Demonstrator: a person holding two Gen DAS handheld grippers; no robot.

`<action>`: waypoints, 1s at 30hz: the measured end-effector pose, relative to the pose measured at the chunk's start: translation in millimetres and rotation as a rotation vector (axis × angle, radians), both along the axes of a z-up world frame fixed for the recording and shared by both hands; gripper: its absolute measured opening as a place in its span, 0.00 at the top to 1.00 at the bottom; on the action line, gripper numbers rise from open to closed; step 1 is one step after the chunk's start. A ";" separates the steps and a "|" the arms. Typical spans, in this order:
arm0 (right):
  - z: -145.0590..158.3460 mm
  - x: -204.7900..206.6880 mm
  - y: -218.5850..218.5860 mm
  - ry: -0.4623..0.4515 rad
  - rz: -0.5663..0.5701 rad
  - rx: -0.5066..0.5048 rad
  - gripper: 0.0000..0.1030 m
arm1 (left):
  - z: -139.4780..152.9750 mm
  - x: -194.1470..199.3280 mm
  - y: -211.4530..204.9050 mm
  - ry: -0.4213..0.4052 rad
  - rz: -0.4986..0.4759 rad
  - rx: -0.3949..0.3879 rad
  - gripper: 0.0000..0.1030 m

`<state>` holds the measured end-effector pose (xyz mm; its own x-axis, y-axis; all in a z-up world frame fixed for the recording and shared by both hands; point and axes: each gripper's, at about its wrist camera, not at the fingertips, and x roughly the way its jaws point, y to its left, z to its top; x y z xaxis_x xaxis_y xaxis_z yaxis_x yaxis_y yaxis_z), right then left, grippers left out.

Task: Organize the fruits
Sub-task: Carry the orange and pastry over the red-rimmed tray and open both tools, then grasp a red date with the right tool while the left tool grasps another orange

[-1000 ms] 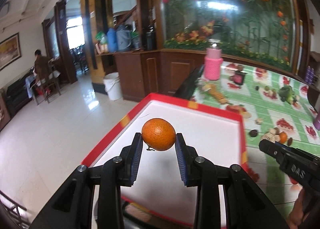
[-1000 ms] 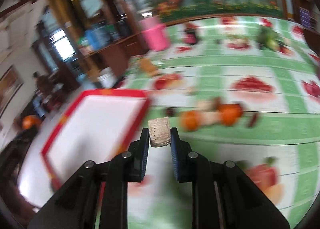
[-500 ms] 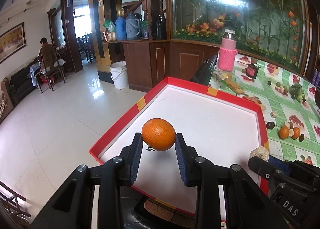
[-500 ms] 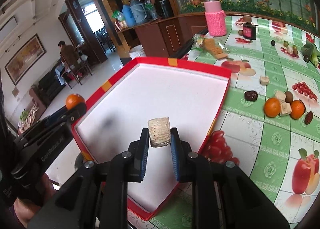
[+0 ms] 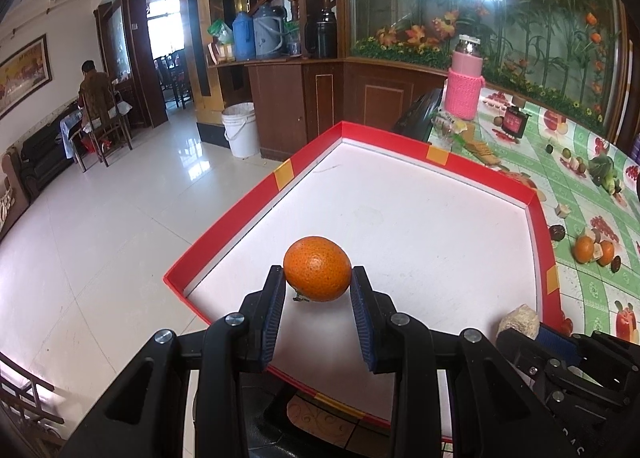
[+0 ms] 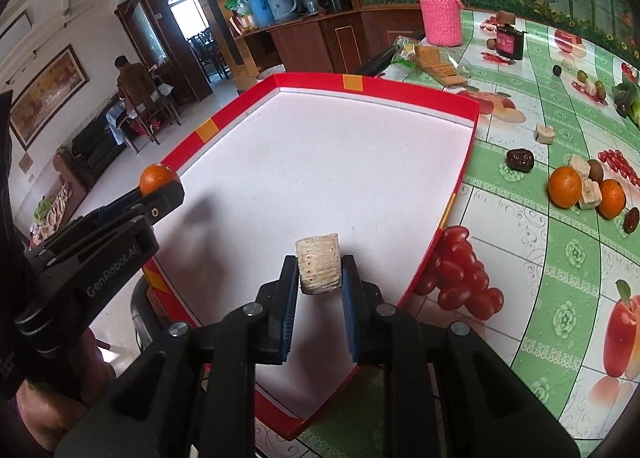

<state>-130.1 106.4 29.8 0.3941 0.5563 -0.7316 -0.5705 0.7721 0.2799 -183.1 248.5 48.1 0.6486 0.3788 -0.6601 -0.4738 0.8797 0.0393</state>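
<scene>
Shiny white floor tiles fill the left of the left view, and dark wood cabinets stand at the top middle. A green tablecloth with fruit pictures looks smooth and glossy at the right of the right view.

A big flat tray sits in the middle. It has a low red rim and a plain white floor.

The left tongs, low in the middle of the left view, are closed partway on a round orange with bumpy skin. The blue ridged pads press it from both sides. It hangs above the near end of the tray.

The right tongs, low in the middle of the right view, are squeezed onto a pale, rough block shaped like a short drum. It hangs over the near part of the tray.

On the cloth at the right edge of the right view lie two more oranges, touching pale cubes, with dark wrinkled fruits near them. A tall jar in a pink knitted cover stands at the top.
</scene>
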 end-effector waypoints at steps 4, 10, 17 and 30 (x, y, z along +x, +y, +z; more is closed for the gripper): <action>-2.1 -1.6 0.1 -0.018 0.000 -0.021 0.78 | -5.4 1.7 0.5 0.020 0.005 -0.005 0.67; -3.7 -3.1 -0.4 -0.036 0.004 -0.044 0.77 | -7.3 0.5 -1.9 0.038 0.008 0.000 0.66; -1.0 -5.3 -2.0 -0.032 0.020 -0.050 0.75 | 0.2 -1.1 -4.6 0.022 0.024 0.049 0.48; 14.8 -4.3 -31.0 -0.073 -0.041 0.030 0.54 | 5.3 2.7 -13.8 0.019 0.011 0.067 0.40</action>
